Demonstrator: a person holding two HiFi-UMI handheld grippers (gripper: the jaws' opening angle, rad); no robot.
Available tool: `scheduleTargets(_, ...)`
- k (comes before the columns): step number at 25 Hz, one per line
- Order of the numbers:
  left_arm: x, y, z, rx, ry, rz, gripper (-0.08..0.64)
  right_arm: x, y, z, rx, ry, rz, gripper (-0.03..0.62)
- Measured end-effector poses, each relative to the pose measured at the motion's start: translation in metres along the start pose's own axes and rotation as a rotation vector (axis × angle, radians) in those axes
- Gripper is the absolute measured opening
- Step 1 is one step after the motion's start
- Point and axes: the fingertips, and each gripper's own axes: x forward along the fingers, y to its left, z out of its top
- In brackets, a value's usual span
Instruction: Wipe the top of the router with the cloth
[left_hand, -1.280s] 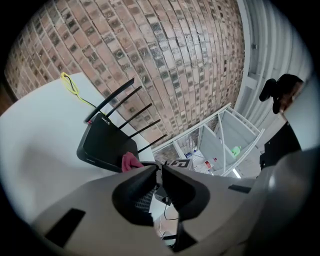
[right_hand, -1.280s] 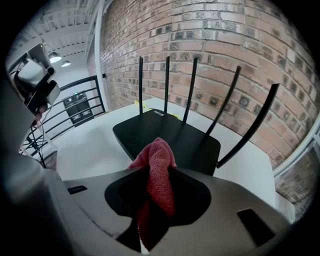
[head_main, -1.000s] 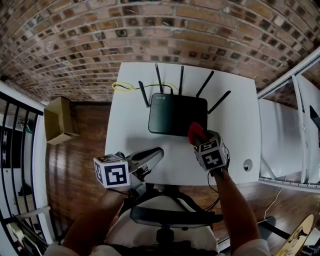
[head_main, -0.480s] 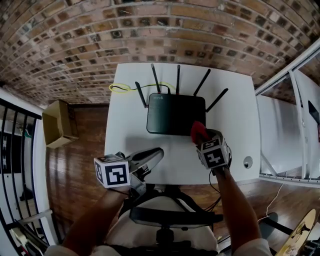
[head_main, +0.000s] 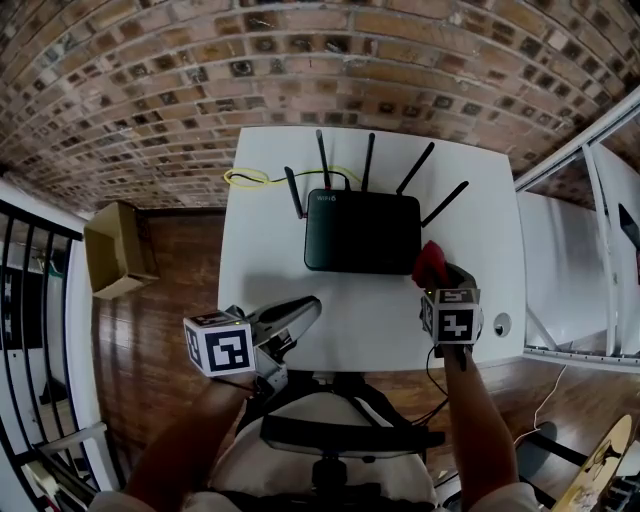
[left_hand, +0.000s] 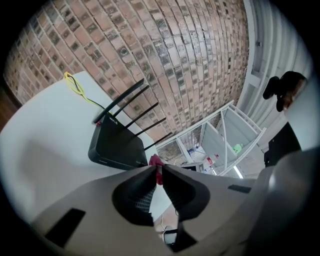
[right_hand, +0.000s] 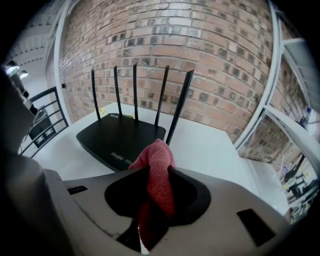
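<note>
The black router (head_main: 362, 232) lies flat on the white table (head_main: 260, 250), its several antennas pointing toward the brick wall. My right gripper (head_main: 440, 276) is just off the router's front right corner, shut on a red cloth (head_main: 431, 260) that bulges out between its jaws. In the right gripper view the cloth (right_hand: 158, 154) sticks up from the right gripper (right_hand: 159, 172), with the router (right_hand: 120, 139) ahead and to the left. My left gripper (head_main: 310, 304) hovers near the table's front edge, left of the router, shut and holding nothing; in its own view the left gripper (left_hand: 156, 169) shows its tips touching.
A yellow cable (head_main: 250, 178) loops behind the router at the back left. A round grommet (head_main: 501, 324) sits in the table's front right corner. A cardboard box (head_main: 118, 245) stands on the wood floor at left, white shelving (head_main: 570, 270) at right, a chair (head_main: 330, 430) below.
My right gripper has carried the cloth rightward, from over the router's front right edge to just past its corner. The left gripper has hardly moved.
</note>
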Motion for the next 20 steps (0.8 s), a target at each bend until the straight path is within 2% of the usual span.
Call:
scheduleTargets(3, -0.01, 0.009, 0.006, -0.004, -0.001, 0.008, 0.043, -0.009, 0.018, 0.009, 0.147, -0.059, 0.062, 0.126)
scheduleTargets(6, -0.02, 0.015, 0.014, -0.002, 0.004, 0.005, 0.043, -0.016, 0.061, 0.023, 0.277, -0.106, 0.194, 0.126)
scheduleTargets(9, -0.031, 0.022, 0.022, 0.007, 0.022, 0.014, 0.043, -0.019, 0.108, 0.037, 0.367, -0.122, 0.308, 0.126)
scheduleTargets(12, -0.041, 0.029, 0.031, 0.018, 0.017, -0.007, 0.043, -0.015, 0.153, 0.038, 0.406, -0.1, 0.392, 0.126)
scheduleTargets(20, -0.069, 0.048, 0.046, 0.0, 0.021, -0.009, 0.043, -0.002, 0.265, 0.03, 0.416, -0.002, 0.57, 0.126)
